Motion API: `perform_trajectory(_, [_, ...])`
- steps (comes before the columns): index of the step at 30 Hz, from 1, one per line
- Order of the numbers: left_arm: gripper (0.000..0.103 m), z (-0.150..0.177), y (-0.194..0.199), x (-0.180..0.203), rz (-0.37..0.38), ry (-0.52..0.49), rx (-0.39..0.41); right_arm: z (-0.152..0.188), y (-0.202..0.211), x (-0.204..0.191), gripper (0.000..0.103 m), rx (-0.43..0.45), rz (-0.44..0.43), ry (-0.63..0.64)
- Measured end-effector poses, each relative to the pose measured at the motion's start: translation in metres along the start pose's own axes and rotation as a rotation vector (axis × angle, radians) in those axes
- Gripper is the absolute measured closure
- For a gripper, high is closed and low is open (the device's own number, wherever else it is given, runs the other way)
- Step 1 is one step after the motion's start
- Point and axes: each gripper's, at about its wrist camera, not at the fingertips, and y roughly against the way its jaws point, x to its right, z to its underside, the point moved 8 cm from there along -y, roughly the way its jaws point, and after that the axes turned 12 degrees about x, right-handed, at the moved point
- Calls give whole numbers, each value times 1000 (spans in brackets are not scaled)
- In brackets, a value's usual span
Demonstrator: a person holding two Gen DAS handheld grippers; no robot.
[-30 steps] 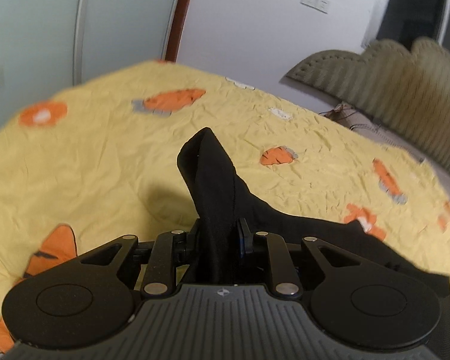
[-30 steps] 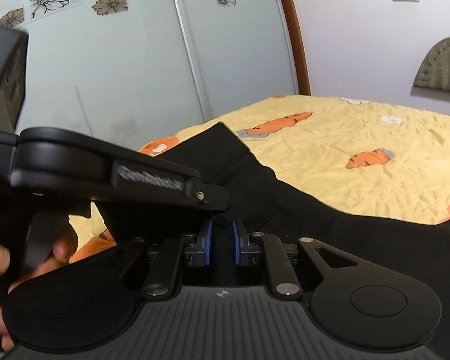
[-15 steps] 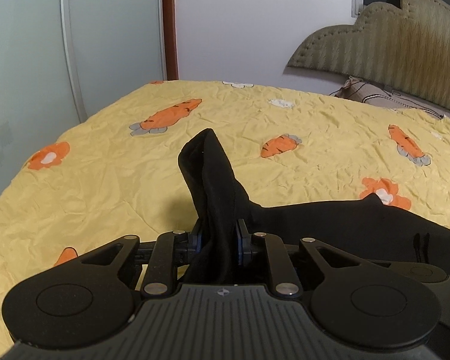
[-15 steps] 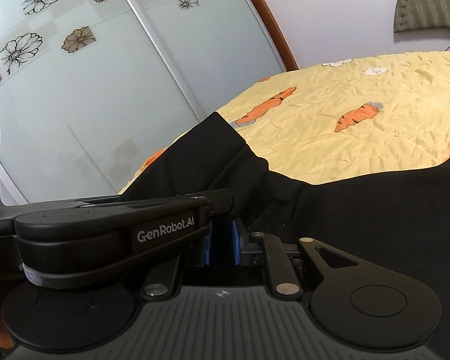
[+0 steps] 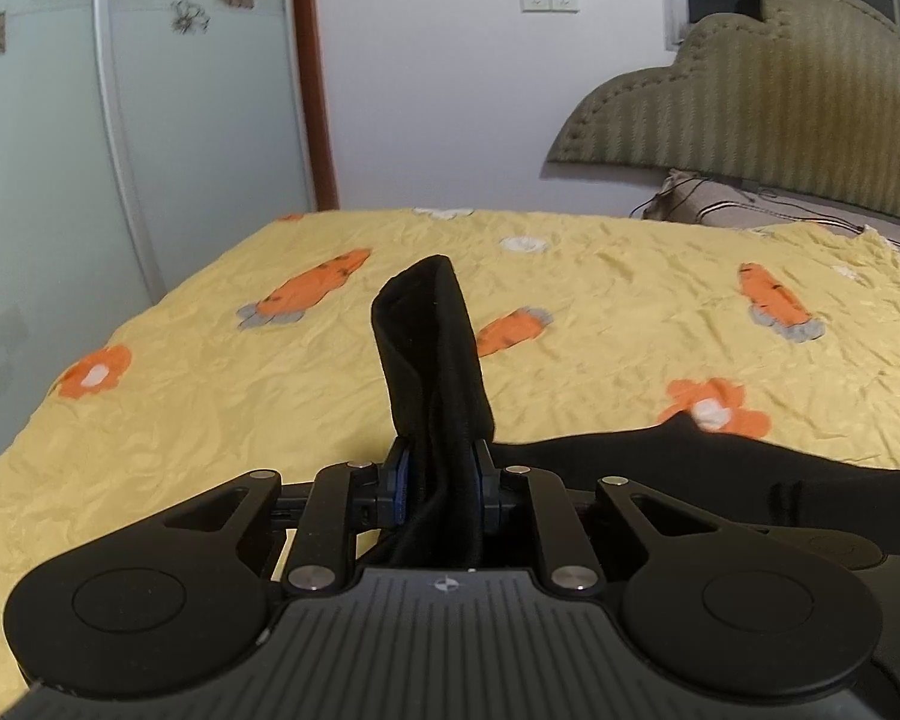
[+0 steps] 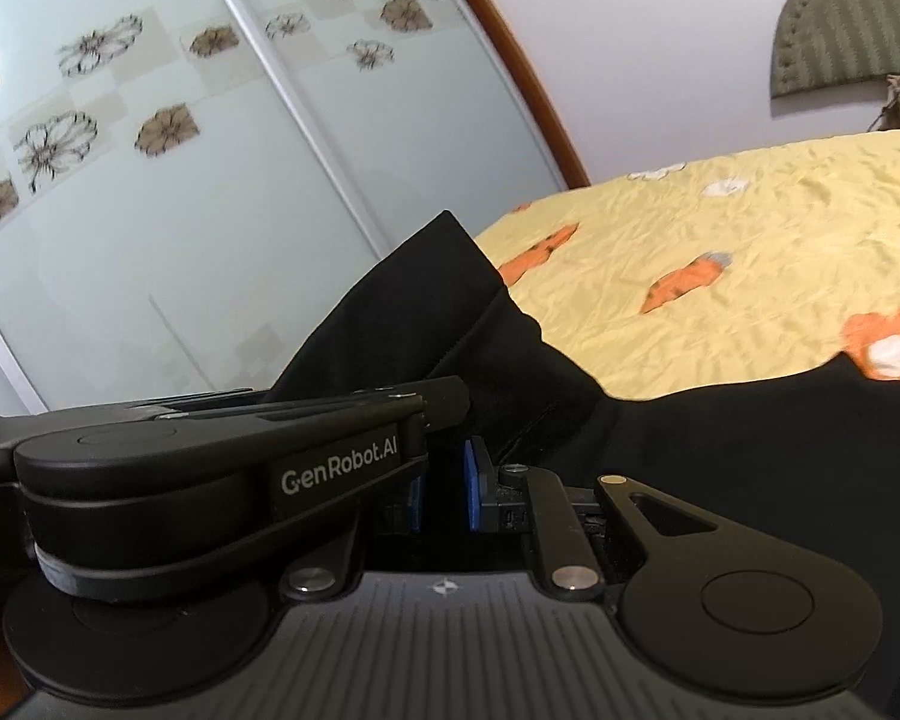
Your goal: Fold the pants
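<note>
Black pants (image 5: 432, 360) are lifted above a yellow bed sheet (image 5: 210, 390). My left gripper (image 5: 441, 480) is shut on a bunched fold of the pants that stands up between its blue pads. The rest of the fabric trails to the right over the bed (image 5: 720, 456). My right gripper (image 6: 444, 486) is shut on the pants (image 6: 438, 312) too, with cloth between its blue pads (image 6: 471, 486). The left gripper's black body (image 6: 222, 474) lies right beside it on the left and hides its left finger.
The bed has an orange carrot and flower print (image 5: 312, 291). A padded headboard (image 5: 750, 102) and a pillow (image 5: 708, 210) are at the far right. Sliding glass wardrobe doors (image 6: 150, 150) stand left of the bed, with a white wall (image 5: 450, 90) behind.
Both grippers have risen and tilted up with the pants held. The wall and headboard now fill more of the left view. The left gripper still crosses the right view.
</note>
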Motion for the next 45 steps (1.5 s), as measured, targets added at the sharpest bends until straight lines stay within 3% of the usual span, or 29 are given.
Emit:
perform_trajectory(6, [85,-6,5,28,26,-10,24,-9,22,13,89,34,20,-32])
perform_trajectory(9, [85,3,-5,17,13,44,-13,-9,30,23,89,21,52,-28])
perform_trajectory(13, [86,17,-19,-38,-62,189,-55,-6,40,45,89,-6,160,21])
perform_trajectory(17, [85,38,-37,-106,-69,425,-138,2,36,38,85,-43,129,28])
perform_trajectory(19, [84,52,-50,-125,-6,537,-186,14,29,19,67,-85,100,114])
perform_trajectory(20, [83,59,-55,-130,10,563,-200,21,26,9,50,-105,88,174])
perform_trajectory(21, [80,64,-59,-132,22,564,-209,29,24,-2,45,-117,83,243])
perform_trajectory(22, [73,68,-62,-133,29,564,-210,35,23,-14,45,-113,86,329])
perform_trajectory(24, [69,73,-67,-137,40,592,-215,40,23,-26,45,-101,122,481])
perform_trajectory(27, [65,75,-71,-145,54,609,-211,18,25,-7,45,-42,294,628])
perform_trajectory(29, [64,74,-71,-147,52,589,-198,-5,26,24,45,-56,379,588])
perform_trajectory(31, [64,72,-69,-149,49,566,-175,-19,18,59,47,-143,380,478])
perform_trajectory(33, [66,70,-68,-149,33,544,-159,-23,4,89,67,-229,364,388])
perform_trajectory(35, [66,69,-68,-150,18,520,-140,-17,-19,119,69,-329,368,347])
perform_trajectory(39, [66,72,-75,-152,25,510,-166,-32,-29,143,70,-259,401,243])
perform_trajectory(41, [66,74,-76,-154,39,521,-169,-42,-18,139,69,-218,447,263])
perform_trajectory(43, [65,75,-76,-156,57,542,-167,-43,-2,123,69,-196,419,283])
perform_trajectory(45, [63,78,-76,-158,79,572,-174,-27,9,102,69,-232,356,308])
